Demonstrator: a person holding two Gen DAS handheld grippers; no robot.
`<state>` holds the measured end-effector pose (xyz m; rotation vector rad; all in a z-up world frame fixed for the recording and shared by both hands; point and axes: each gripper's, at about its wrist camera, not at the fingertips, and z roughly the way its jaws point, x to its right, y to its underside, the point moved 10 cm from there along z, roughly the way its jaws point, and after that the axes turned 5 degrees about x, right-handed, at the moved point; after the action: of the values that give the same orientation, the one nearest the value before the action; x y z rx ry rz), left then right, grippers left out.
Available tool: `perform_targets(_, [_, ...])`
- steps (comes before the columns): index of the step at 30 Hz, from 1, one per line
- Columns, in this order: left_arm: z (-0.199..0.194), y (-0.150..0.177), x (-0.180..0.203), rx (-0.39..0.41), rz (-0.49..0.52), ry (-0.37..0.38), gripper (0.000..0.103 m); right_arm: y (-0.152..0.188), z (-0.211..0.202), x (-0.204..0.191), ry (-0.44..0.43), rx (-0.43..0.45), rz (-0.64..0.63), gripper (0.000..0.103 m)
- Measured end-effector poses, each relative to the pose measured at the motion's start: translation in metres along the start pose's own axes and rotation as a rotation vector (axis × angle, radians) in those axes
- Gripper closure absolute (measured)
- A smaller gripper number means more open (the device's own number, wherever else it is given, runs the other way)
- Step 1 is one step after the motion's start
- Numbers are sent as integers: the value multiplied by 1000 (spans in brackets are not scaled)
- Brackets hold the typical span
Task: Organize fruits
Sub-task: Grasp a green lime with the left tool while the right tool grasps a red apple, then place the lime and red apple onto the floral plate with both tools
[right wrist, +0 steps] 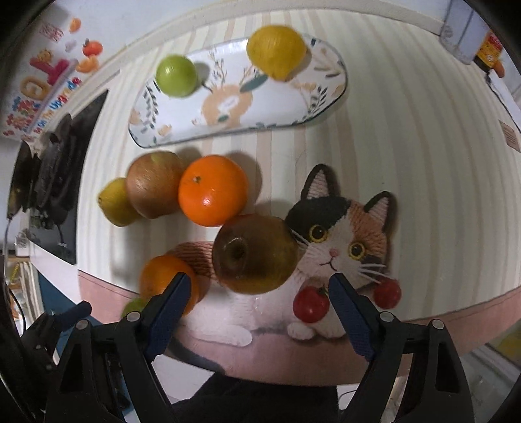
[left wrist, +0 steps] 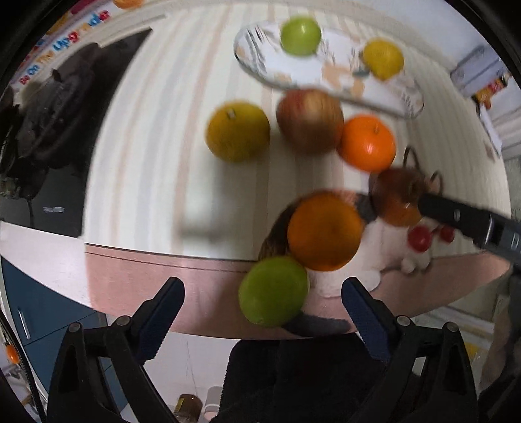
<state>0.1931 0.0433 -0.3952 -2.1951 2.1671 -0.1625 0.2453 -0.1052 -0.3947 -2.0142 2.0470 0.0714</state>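
Note:
A patterned oval plate (right wrist: pixel 280 107) at the back holds a green apple (right wrist: pixel 176 75) and a yellow lemon (right wrist: pixel 276 52); it also shows in the left wrist view (left wrist: pixel 329 70). On the mat lie a yellow pear (right wrist: pixel 114 205), a reddish apple (right wrist: pixel 153 184), an orange (right wrist: pixel 212 190), a brown-green apple (right wrist: pixel 255 255), a second orange (right wrist: pixel 169 286) and a green fruit (left wrist: pixel 273 290). My left gripper (left wrist: pixel 263 293) is open, just before the green fruit. My right gripper (right wrist: pixel 260 286) is open, just short of the brown-green apple.
A striped mat with a cat picture (right wrist: pixel 342 240) and printed cherries (right wrist: pixel 311 304) covers the table. A black bag (right wrist: pixel 49 172) lies at the left. Jars (right wrist: pixel 462 29) stand at the back right. The table's pink front edge (left wrist: pixel 162 270) is close below.

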Motion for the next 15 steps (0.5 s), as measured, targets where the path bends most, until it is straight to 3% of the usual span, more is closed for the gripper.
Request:
perform_targets(5, [32, 15, 8, -75, 55, -6, 19, 0, 25, -6, 8, -35, -32, 16])
perform_targets(7, [41, 21, 10, -103, 58, 1, 46, 0, 31, -8, 14, -41, -48, 28])
perform_targets(15, [40, 27, 2, -64, 35, -24, 47, 12, 38, -10, 15, -36, -94, 34])
